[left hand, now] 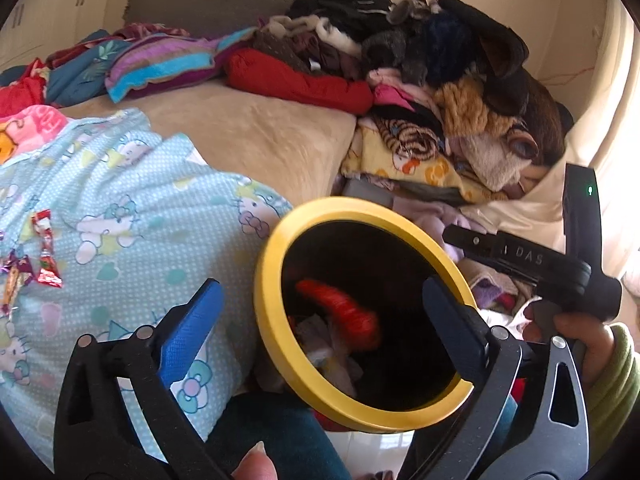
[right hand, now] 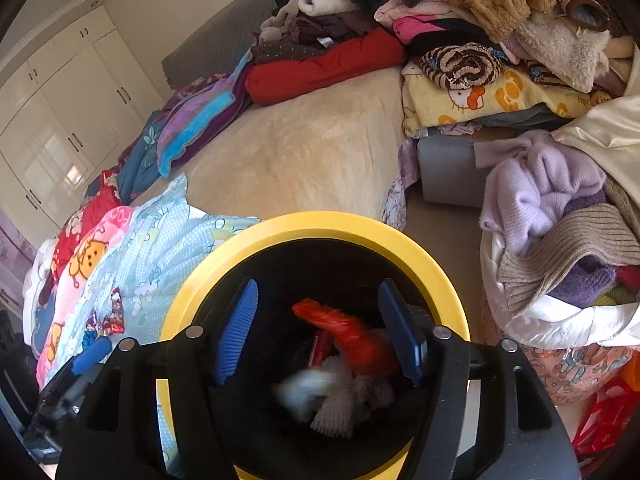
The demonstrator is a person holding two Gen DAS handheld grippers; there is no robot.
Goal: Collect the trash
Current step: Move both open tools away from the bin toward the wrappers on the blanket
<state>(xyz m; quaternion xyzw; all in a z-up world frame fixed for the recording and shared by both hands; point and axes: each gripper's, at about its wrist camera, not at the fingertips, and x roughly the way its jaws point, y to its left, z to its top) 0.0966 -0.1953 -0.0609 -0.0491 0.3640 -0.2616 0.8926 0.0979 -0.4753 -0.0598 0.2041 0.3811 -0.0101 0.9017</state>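
Where ribbed blue fingers (right hand: 238, 330) part: round yellow-rimmed bin (right hand: 320, 224), crinkled red wrapper (right hand: 352, 336).

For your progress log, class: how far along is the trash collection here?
Done: a red wrapper and pale scraps are in the yellow-rimmed bin. In hand: nothing; the right hand-held gripper is open over the bin. Left: candy wrappers on the blue blanket.

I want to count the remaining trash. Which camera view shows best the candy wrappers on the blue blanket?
The left wrist view: the candy wrappers lie unobstructed and fairly large on the blue blanket. In the right wrist view they appear small, near the edge, beside the yellow bin.
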